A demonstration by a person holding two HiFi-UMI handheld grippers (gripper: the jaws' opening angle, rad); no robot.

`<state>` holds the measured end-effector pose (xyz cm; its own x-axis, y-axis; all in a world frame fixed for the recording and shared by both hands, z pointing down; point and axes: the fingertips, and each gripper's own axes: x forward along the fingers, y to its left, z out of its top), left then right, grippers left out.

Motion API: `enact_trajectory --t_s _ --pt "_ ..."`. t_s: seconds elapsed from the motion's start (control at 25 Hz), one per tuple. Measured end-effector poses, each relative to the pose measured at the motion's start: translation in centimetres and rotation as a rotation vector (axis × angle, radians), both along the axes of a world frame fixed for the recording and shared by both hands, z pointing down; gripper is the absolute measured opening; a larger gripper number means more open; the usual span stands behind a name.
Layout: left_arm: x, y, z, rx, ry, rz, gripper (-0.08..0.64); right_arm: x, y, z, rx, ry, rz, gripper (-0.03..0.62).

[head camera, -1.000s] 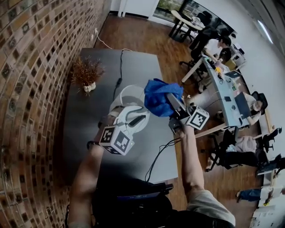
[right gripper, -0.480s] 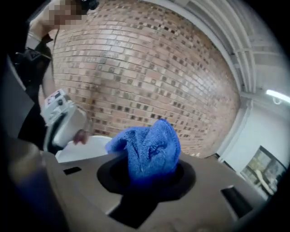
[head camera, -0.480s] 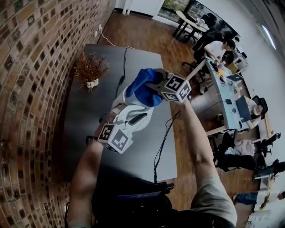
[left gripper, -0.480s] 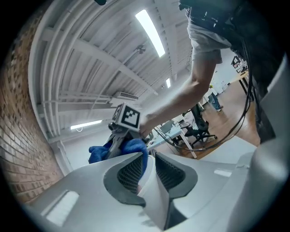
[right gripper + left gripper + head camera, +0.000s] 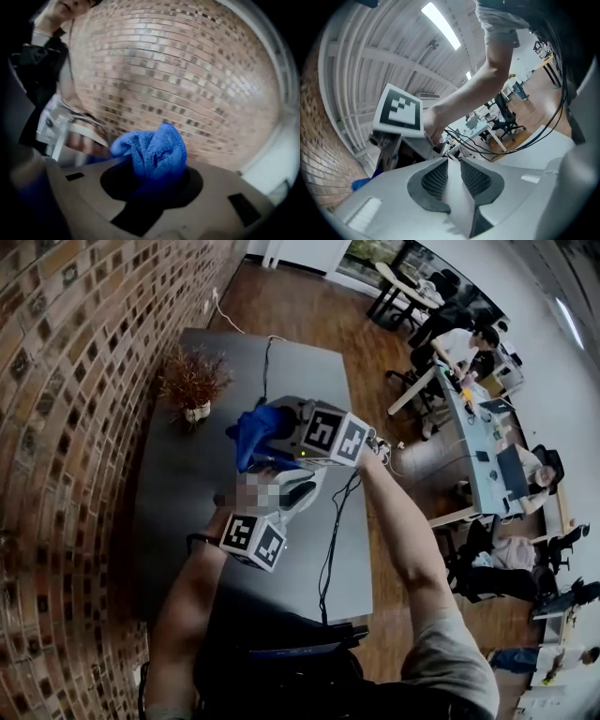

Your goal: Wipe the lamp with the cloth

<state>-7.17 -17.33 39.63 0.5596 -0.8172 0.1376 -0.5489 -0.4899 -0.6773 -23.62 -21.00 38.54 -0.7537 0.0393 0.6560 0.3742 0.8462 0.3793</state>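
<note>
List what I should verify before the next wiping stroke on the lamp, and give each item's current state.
1. Cloth gripped: ok. The right tool is shut on the blue cloth.
2. Lamp steadied: ok. The left tool has just been closing its jaws, which pinch a white part of the lamp.
3. Cloth touching the lamp: cannot tell. In the head view the right tool covers the contact spot.
4. Plant out of the way: ok. It stands apart from the lamp, nearer the brick wall.
</note>
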Motion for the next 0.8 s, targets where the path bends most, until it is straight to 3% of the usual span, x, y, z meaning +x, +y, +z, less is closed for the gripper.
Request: enact_trajectory --t_s 0.08,0.12,0.16,0.28,0.32,0.36,0.44,0.52,0.6,0.68,0.8 --pt "0.1 0.3 -0.3 -0.008 0.049 0.024 0.089 0.2 -4.6 -2.1 0.098 -0.101 0.2 0.126" --pt "0.1 0.6 -0.8 -0.017 0.108 0.044 0.089 1.1 -6.2 -4.0 0.076 -0.186 0.288 0.126" --pt "-0.7 0.8 -1.7 -0.032 0.215 0.06 0.089 2.4 -7.2 -6.0 0.032 -0.265 0.363 0.126" --pt "-8.8 -0.5 -5.5 -0.144 0.735 0.045 0.087 7.0 -7.2 -10.6 -0.109 -0.407 0.523 0.126" --pt "-11.9 -1.6 -6.4 -0.202 0.873 0.065 0.067 8.2 -6.4 -11.2 -0.202 -0.448 0.565 0.126" --pt "-14.0 -2.6 -7.1 -0.267 0.952 0.121 0.057 9.1 -5.4 -11.3 -0.305 -0.493 0.605 0.126" --pt "-14.5 -4.4 -7.6 -0.402 0.979 0.29 0.057 9.1 -2.9 -10.7 -0.469 -0.579 0.67 0.126" --pt "-12.6 -5.3 -6.9 -0.513 0.922 0.442 0.057 6.9 -1.1 -9.3 -0.505 -0.626 0.709 0.126" --pt "-11.5 -5.5 -6.2 -0.576 0.895 0.518 0.027 4.7 -0.7 -7.5 -0.389 -0.602 0.763 0.126" --pt "-11.2 -5.4 -4.6 -0.618 0.88 0.53 0.015 4.4 -0.3 -5.6 -0.277 -0.527 0.807 0.126" --pt "-10.4 -4.7 -3.2 -0.618 0.81 0.537 0.015 6.1 0.6 -3.3 -0.247 -0.483 0.839 0.126"
